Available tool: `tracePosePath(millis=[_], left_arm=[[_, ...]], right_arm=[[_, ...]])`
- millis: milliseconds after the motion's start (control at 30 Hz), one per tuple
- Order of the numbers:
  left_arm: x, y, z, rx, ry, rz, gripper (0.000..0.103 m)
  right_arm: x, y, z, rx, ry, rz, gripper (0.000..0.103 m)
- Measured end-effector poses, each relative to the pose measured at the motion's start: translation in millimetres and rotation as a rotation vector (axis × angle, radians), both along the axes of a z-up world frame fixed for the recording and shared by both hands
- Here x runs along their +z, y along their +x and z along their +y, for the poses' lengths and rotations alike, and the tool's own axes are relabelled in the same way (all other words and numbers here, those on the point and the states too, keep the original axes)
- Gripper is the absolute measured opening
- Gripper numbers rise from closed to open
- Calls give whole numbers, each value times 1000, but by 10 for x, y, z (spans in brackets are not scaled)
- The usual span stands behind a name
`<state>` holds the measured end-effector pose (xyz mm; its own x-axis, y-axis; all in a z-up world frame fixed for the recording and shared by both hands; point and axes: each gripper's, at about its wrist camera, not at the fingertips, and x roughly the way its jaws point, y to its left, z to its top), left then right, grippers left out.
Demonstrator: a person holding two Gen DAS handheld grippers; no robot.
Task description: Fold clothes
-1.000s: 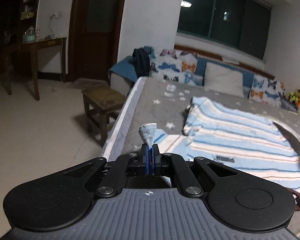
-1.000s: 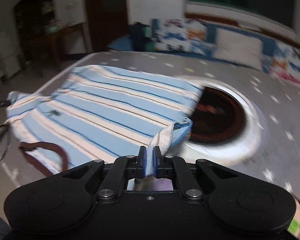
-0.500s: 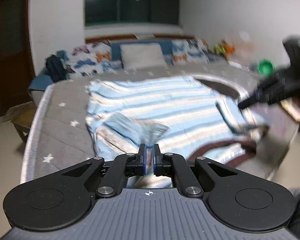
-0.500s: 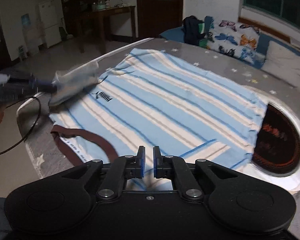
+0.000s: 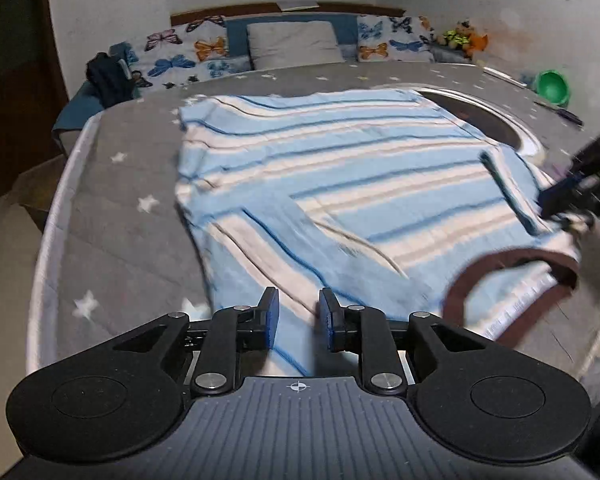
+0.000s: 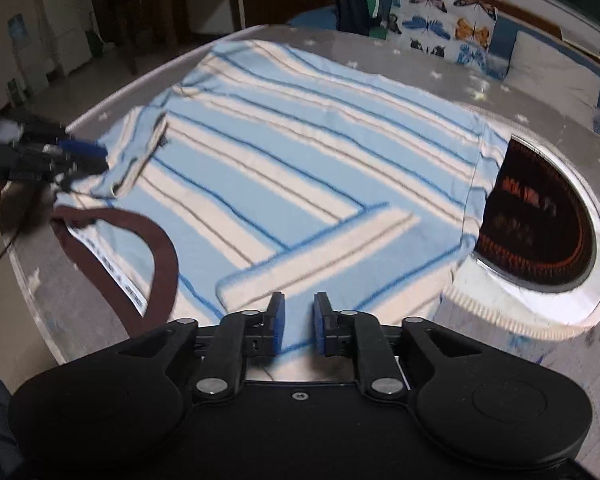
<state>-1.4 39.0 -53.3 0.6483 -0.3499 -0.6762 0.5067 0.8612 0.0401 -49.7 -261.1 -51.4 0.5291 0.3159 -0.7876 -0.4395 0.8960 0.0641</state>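
Observation:
A light-blue and white striped shirt (image 5: pixel 340 168) (image 6: pixel 300 140) with a brown collar (image 5: pixel 500 264) (image 6: pixel 156 248) lies flat on a grey star-patterned table cover (image 5: pixel 112 216). Both sleeves are folded inward onto its body. My left gripper (image 5: pixel 298 316) hovers low over the near left sleeve; its jaws are opening, with fabric under the gap but no pad pressing on it. My right gripper (image 6: pixel 299 320) is likewise opening over the folded right sleeve (image 6: pixel 320 256), gripping nothing. Each gripper shows in the other's view, the right gripper (image 5: pixel 548 200) and the left gripper (image 6: pixel 100 158), both at the shirt's shoulder edges.
A dark round inset (image 6: pixel 540 220) (image 5: pixel 480 116) with a white rim sits in the table beside the shirt's hem. Butterfly cushions (image 5: pixel 180 56), a grey pillow (image 5: pixel 296 44) and a dark bag (image 5: pixel 108 76) line the far side. A green bowl (image 5: pixel 552 88) stands far right. The table edge (image 5: pixel 48 232) drops to the floor.
Both grippers were shut on sleeve ends a second ago. They swung inward over the shirt and sank; their jaws now stand apart and the sleeves lie on the shirt.

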Motion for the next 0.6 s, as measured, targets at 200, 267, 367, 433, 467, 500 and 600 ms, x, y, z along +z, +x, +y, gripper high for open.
tracePosePath(millis=[200, 267, 367, 433, 467, 500, 600], left_arm=[[289, 695, 91, 111, -76, -37, 36], [348, 1032, 131, 152, -127, -16, 37], [381, 1397, 140, 170, -178, 24, 42], [368, 1598, 138, 186, -192, 63, 44], [357, 1695, 136, 196, -196, 84, 47], [339, 1789, 133, 196, -202, 107, 50], [248, 2034, 118, 194, -229, 180, 58]], right_arm=[[35, 15, -85, -2, 26, 4, 31], [25, 29, -88, 4, 28, 13, 33], [4, 51, -81, 21, 31, 21, 36], [7, 63, -79, 27, 38, 25, 38], [6, 73, -83, 30, 43, 28, 39], [5, 85, -88, 33, 47, 32, 39], [-6, 124, -101, 44, 63, 40, 41]])
